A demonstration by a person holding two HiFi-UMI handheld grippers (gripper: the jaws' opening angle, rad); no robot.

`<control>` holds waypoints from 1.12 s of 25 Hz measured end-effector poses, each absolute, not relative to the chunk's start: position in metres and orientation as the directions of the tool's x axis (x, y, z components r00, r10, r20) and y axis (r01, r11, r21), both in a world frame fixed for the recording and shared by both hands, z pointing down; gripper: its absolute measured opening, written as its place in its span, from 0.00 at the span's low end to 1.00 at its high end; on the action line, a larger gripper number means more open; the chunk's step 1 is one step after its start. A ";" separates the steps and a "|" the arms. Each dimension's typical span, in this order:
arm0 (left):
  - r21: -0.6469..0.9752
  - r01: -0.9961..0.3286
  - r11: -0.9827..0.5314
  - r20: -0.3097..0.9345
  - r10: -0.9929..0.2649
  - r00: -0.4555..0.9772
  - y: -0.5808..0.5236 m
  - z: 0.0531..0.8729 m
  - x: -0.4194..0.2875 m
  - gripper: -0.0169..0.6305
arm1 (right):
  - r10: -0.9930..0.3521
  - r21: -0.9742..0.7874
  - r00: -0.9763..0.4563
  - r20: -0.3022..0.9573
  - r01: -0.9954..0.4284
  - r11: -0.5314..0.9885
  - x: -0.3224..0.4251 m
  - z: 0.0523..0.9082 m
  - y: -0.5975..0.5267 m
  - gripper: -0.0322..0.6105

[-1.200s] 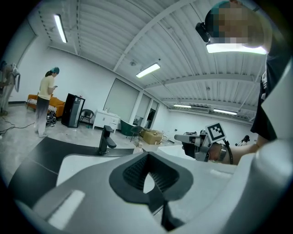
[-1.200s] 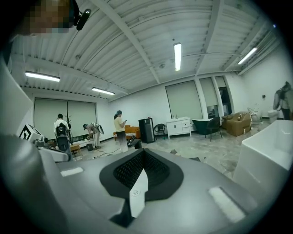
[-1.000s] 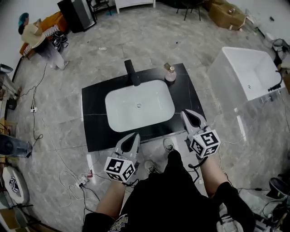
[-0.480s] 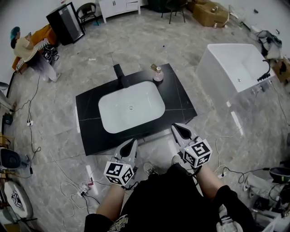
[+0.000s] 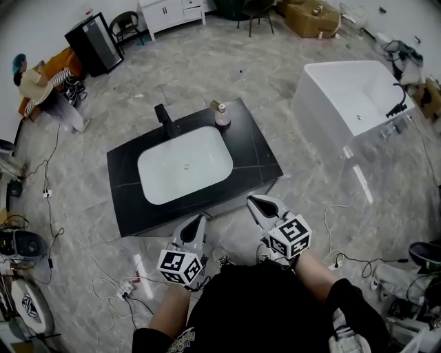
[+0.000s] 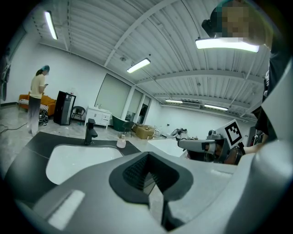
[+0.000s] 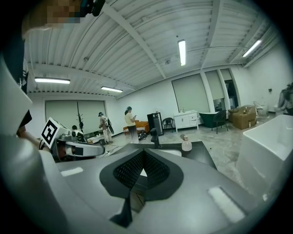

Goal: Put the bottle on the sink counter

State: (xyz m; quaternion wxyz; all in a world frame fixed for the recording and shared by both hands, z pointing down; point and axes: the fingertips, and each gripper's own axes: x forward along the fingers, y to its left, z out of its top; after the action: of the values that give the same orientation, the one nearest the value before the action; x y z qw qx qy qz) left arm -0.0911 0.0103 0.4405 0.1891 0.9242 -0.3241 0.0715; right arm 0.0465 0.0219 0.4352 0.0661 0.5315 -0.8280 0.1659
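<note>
A small pink bottle [image 5: 222, 116] stands upright on the back right corner of the black sink counter [image 5: 256, 157], beside the black faucet [image 5: 165, 118] and the white basin [image 5: 185, 165]. Both grippers hang in front of the counter's near edge, close to my body. The left gripper [image 5: 196, 224] is shut with nothing in it, and so is the right gripper [image 5: 260, 205]. The bottle [image 6: 121, 142] shows far beyond the left gripper [image 6: 146, 176]. It also shows as the bottle [image 7: 186, 145] past the right gripper [image 7: 141, 176].
A white bathtub [image 5: 351, 103] stands to the right of the counter. A person [image 5: 41, 86] stands at the far left near a black cabinet [image 5: 93, 43]. Cables and a power strip [image 5: 127, 286] lie on the floor at the left. Cardboard boxes [image 5: 310, 17] sit at the back.
Both grippers have drawn back from the counter toward my body. The counter and bottle now sit farther off and more to the left in the head view.
</note>
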 end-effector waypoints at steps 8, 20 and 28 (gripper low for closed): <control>0.287 -0.646 -0.708 0.270 -0.587 0.763 0.043 0.435 -0.045 0.03 | -0.824 -0.236 -0.484 0.296 -0.873 0.428 0.082 0.442 0.051 0.09; 0.291 -0.685 -0.668 0.288 -0.622 0.729 0.068 0.441 -0.014 0.03 | -0.775 -0.259 -0.548 0.316 -0.835 0.485 0.107 0.456 0.063 0.09; 0.250 -0.687 -0.682 0.284 -0.627 0.726 0.080 0.435 -0.001 0.03 | -0.776 -0.260 -0.552 0.304 -0.832 0.490 0.119 0.455 0.075 0.09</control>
State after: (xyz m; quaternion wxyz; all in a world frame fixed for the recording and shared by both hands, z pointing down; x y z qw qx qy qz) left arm -0.0010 0.0800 0.4351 0.1716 0.9129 -0.3598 0.0882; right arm 0.1188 0.0748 0.4549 0.0733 0.4675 -0.8600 0.1908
